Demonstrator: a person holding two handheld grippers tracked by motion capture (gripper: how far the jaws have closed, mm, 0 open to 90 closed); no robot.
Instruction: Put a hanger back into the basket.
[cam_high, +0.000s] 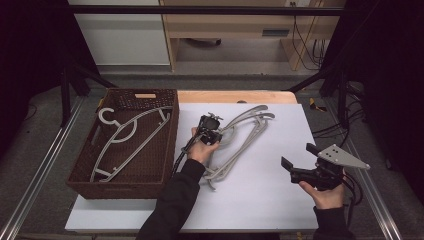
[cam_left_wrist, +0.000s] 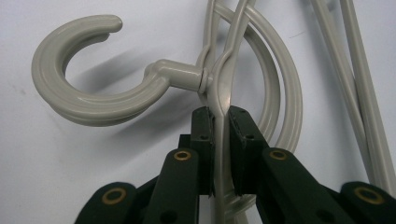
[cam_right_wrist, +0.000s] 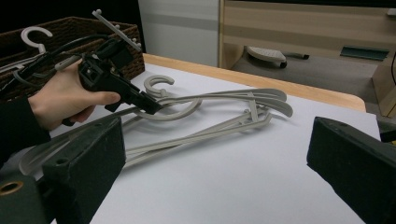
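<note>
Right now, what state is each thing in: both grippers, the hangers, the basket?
Left gripper: shut on the top hanger's thin bar, just below its hook.
Right gripper: open, holding nothing, off to the side.
Top hanger: lying on the white board, gripped.
Hanger in the basket: lying flat.
Basket: open-topped, on the table.

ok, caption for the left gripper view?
Left tongs shut on a grey hanger just below its hook, on the white table.

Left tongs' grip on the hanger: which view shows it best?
Left gripper view: the left tongs pinch the hanger frame just below its hook. The right gripper view shows that grip side-on, farther off. The high view has it small and mostly hidden.
</note>
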